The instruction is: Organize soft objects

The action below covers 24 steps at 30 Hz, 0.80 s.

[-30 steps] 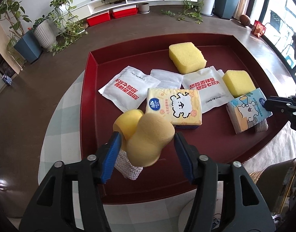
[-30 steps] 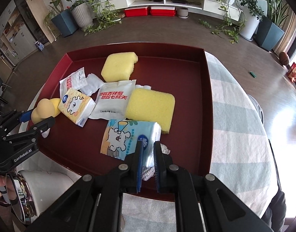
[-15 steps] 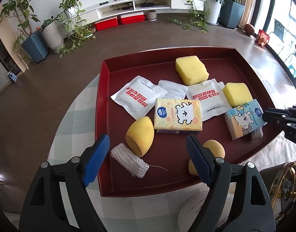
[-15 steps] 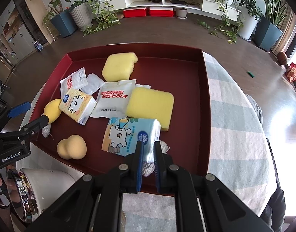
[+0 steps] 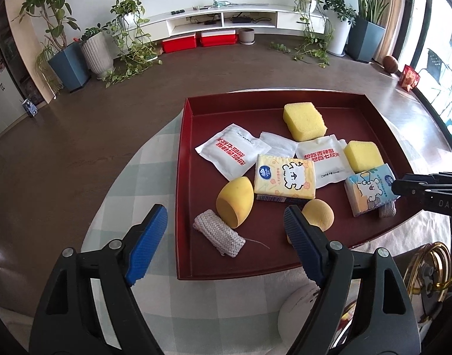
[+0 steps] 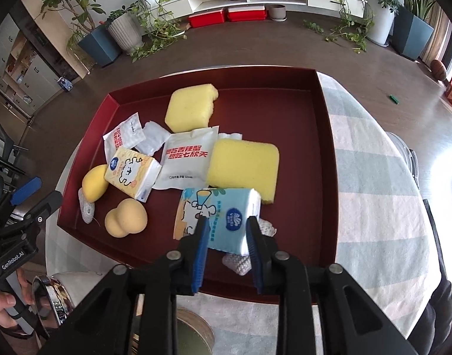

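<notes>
Blue-padded and spread wide, my left gripper (image 5: 226, 242) is hovering with nothing between its pads above the near-left corner of the dark red rectangular tray (image 5: 184, 177). Its jaws opened within the last second and are now standing steady. Just ahead of it, between the fingers in my view, the grey knitted roll (image 5: 218, 232) is lying flat on the tray floor, touching the yellow egg-shaped sponge (image 5: 234, 201) just beyond it. Beside my right-hand finger, the tan gourd-shaped sponge (image 5: 317, 216) is resting on the tray, partly hidden by the pad.

My right gripper (image 6: 227, 248) is pointing steeply down, and its jaws have just been opening. The blue tissue pack with the cartoon bear (image 6: 217, 219) is sitting between the pads; I cannot tell whether they are still pressing on it. A white knitted piece (image 6: 237, 261) is peeking out underneath that pack. Beyond it, the flat yellow rectangular sponge (image 6: 243, 168) is lying against the pack's far edge.
</notes>
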### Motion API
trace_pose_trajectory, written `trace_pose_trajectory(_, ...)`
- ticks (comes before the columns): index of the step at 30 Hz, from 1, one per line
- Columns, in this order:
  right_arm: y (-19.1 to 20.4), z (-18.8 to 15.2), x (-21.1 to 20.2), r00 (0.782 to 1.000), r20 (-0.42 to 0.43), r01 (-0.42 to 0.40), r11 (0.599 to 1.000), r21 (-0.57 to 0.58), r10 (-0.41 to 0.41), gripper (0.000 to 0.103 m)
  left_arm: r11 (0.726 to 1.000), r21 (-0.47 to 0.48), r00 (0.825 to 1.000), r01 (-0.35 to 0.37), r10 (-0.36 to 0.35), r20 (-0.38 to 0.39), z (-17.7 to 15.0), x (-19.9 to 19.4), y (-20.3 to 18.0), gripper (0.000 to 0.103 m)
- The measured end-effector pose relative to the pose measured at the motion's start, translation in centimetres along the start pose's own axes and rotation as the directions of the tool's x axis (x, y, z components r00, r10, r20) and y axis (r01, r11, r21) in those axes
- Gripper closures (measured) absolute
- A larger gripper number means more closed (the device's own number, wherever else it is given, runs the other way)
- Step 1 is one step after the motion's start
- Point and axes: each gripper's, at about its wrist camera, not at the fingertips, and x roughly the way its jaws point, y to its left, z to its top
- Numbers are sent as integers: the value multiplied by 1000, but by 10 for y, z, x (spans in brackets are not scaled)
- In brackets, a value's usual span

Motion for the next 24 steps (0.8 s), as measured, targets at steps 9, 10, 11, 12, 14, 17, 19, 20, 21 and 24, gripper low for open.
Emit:
trace_pose_trajectory(9,-29,-30,-16,998,7,54,996,66,-55,63,997,-63,999,-51,51,-2,-20,-14,23,22)
trace_pose_trajectory(10,-32,-32,-17,998,3,57,996,75,-57,63,996,-67,998,-57,57,-1,-22,-16,25,22)
trace_pose_trajectory(11,-35,-35,-20,998,9,58,995,84,-59,63,995,-70,998,-70,70,-2,-25,-17,28,22)
trace_pose_trajectory(12,-38,-38,-22,998,14,62,994,92,-63,63,994,-75,997,-81,81,-3,-29,-19,31,22)
trace_pose_trajectory(14,-43,-45,-29,997,19,78,991,109,-81,62,992,-86,996,-89,89,-5,-37,-23,37,23)
trace_pose_trajectory(17,-46,-60,-38,991,28,127,986,106,-131,50,989,-109,995,-97,95,-21,-53,-28,46,22)
trace_pose_trajectory(19,-47,-72,-44,986,25,160,982,101,-164,50,987,-128,995,-97,93,-33,-65,-32,49,22)
trace_pose_trajectory(20,-47,-79,-46,986,20,166,981,100,-168,50,986,-141,995,-93,88,-39,-72,-34,52,22)
trace_pose_trajectory(21,-47,-87,-49,986,17,162,982,101,-164,49,984,-156,996,-90,84,-43,-78,-37,54,22)
trace_pose_trajectory(24,-45,-112,-58,988,14,150,983,107,-152,42,980,-180,995,-89,79,-58,-96,-43,59,23)
